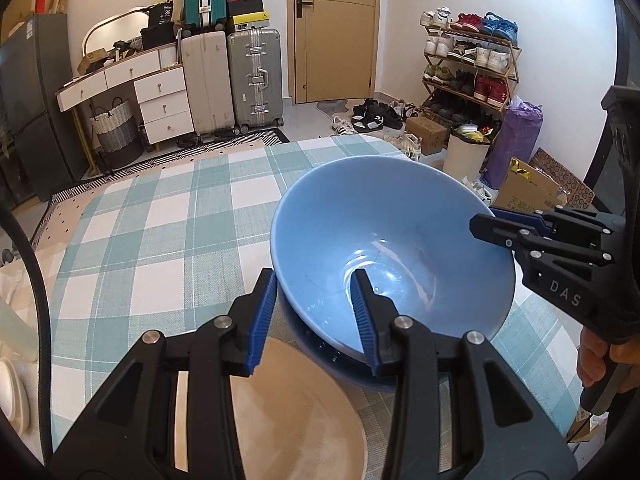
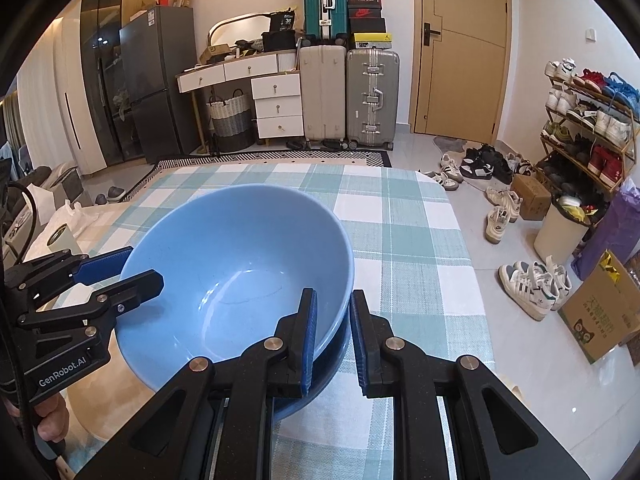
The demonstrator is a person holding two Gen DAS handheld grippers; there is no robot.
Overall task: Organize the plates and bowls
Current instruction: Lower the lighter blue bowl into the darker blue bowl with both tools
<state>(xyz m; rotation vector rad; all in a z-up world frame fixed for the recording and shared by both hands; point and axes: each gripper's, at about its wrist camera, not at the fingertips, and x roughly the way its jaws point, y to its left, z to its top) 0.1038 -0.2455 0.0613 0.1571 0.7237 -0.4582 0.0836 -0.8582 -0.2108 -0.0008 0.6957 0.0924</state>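
Observation:
A light blue bowl [image 1: 396, 240] sits tilted in a darker blue bowl [image 1: 340, 364] on the checked tablecloth; it also shows in the right wrist view [image 2: 240, 264], with the darker bowl [image 2: 320, 372] under it. My left gripper [image 1: 316, 316] straddles the light bowl's near rim, one finger inside, one outside, with a gap at the outer pad. My right gripper [image 2: 332, 336] straddles the opposite rim with a gap at its right pad. Each gripper shows in the other's view, the right one [image 1: 492, 224] and the left one [image 2: 132, 268]. A beige plate [image 1: 296, 412] lies under my left gripper.
The table [image 2: 404, 232] has a green and white checked cloth and its edge runs along the right. A white cup [image 2: 60, 240] stands at the left. Beyond are suitcases, a dresser, a shoe rack [image 2: 592, 128] and shoes on the floor.

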